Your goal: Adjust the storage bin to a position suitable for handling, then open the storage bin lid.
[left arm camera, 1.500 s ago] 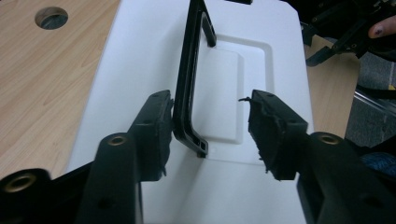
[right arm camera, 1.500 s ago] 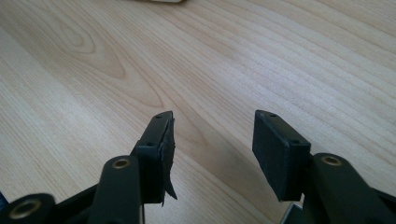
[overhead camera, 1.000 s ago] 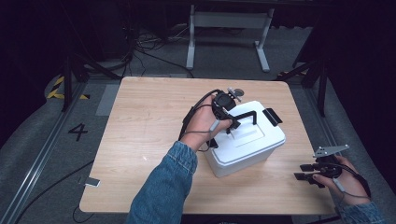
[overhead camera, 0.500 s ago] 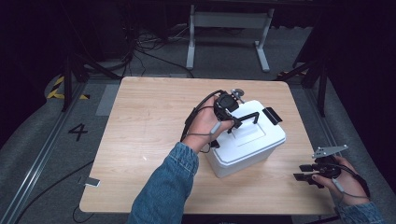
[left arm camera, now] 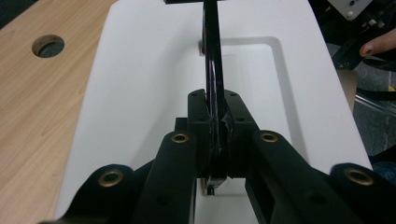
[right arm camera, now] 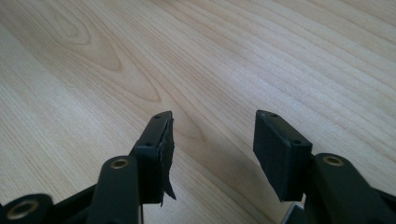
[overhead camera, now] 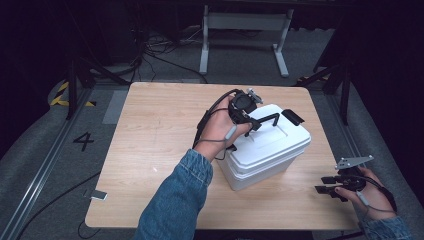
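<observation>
Since the earlier frame my left claw (left arm camera: 215, 140) has closed on the black handle (overhead camera: 267, 120) and raised it off the box (overhead camera: 270, 150) lid; bare table (overhead camera: 150, 150) lies left of it; the box sits directly beneath; my right claw (right arm camera: 212, 140) gapes wide, idle near the table's edge.

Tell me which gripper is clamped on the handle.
The left gripper: shut on the white box's black handle. The right gripper hangs open over bare table.
</observation>
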